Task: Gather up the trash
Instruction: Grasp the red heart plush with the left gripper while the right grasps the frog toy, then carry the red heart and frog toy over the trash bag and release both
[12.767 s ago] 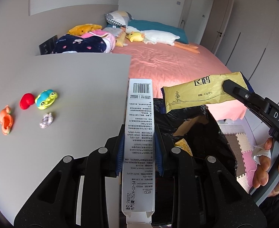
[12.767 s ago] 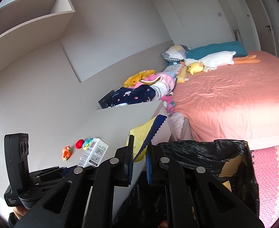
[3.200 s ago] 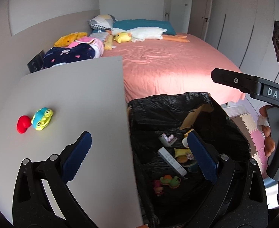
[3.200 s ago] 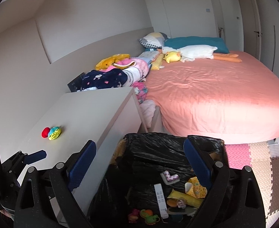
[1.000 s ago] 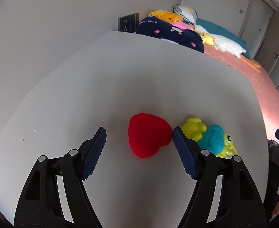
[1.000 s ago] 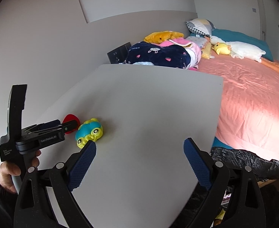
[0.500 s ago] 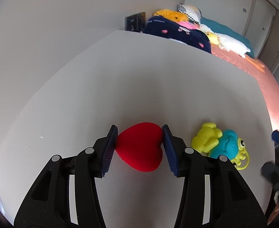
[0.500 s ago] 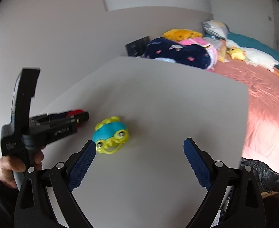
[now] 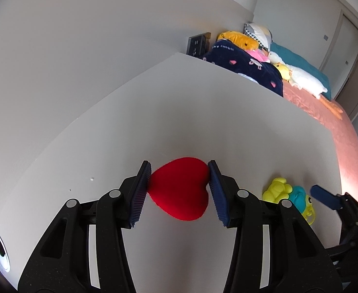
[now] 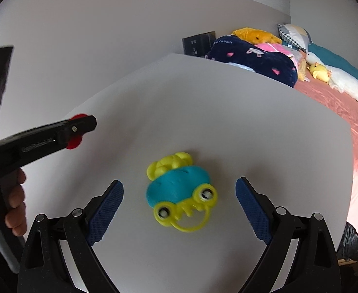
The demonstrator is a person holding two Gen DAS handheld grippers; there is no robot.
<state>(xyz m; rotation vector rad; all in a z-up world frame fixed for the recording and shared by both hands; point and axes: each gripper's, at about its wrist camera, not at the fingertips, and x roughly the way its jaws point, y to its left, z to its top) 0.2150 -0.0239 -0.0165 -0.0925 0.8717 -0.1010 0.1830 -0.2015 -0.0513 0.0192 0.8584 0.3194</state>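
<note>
Left gripper (image 9: 179, 183) is clenching the red heart (image 9: 180, 190) between its blue pads, and those jaws have just been closing onto it, the heart sitting squarely in the gap, seemingly just clear of the tabletop (image 9: 227, 122). Right gripper (image 10: 179, 201) is hanging released, jaws spread wide, straddling the blue and yellow frog toy (image 10: 180, 193), pads well clear of it on both sides. That toy is lying near the right edge of the tabletop, just beside the held heart.

So where is the job standing? By my reading, these are the last two bits on this surface: nothing else is showing on the grey top. One is grasped, one is lined up but not yet taken. A corner of the black trash bag (image 10: 354, 241) is peeking past the right edge, and both pieces are yet to get there.
</note>
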